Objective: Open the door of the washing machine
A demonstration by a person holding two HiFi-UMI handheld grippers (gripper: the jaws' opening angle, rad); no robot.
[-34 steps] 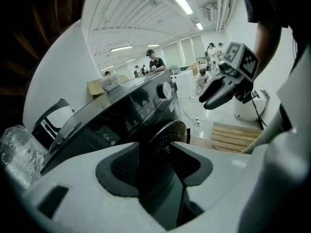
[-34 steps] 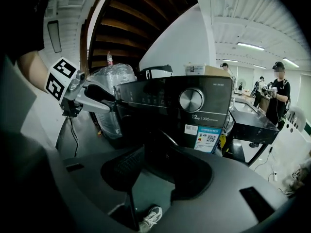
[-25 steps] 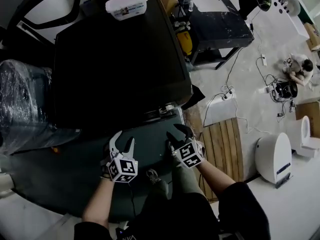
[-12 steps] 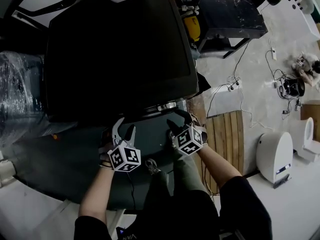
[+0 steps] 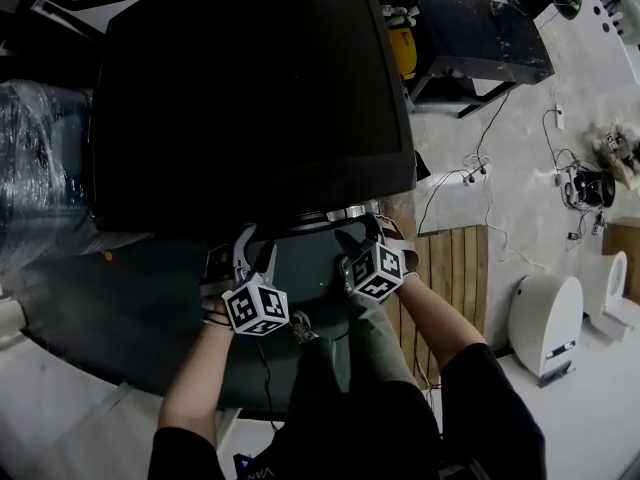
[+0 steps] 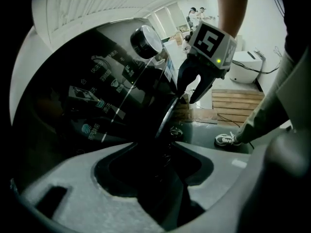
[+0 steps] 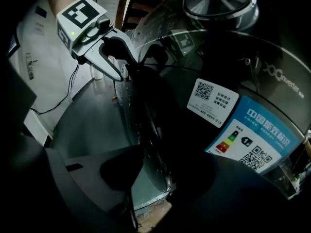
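One big black washing machine point(image 5: 250, 98) stands in the middle, just past the person's hands. Its flat top is dark and smooth, with square corners. Its door point(image 7: 148, 125) is on the near front side, under the near edge of the top. The door is round, with dark see-through glass that bulges out and a thin shiny metal ring around it. I cannot tell if the door is shut tight or open a crack. Above it sits a round silver knob point(image 6: 145, 41). Beside the knob is a glossy black panel point(image 6: 97, 106) with small pale signs. Two paper stickers are stuck on the glossy front: a white sticker point(image 7: 213, 102) with a square code, and a blue sticker point(image 7: 252, 140) with small green, yellow and red bars. The left gripper point(image 5: 256, 248) is at the left part of the door. Its grey jaws are opening, and the door's shiny edge runs between them. The right gripper point(image 5: 362, 240) is near it on the right, with its jaws spread wide around the same dark edge. No jaw presses on the door that I can see. To the right, a board of wooden slats point(image 5: 450, 288) lies on the pale floor.
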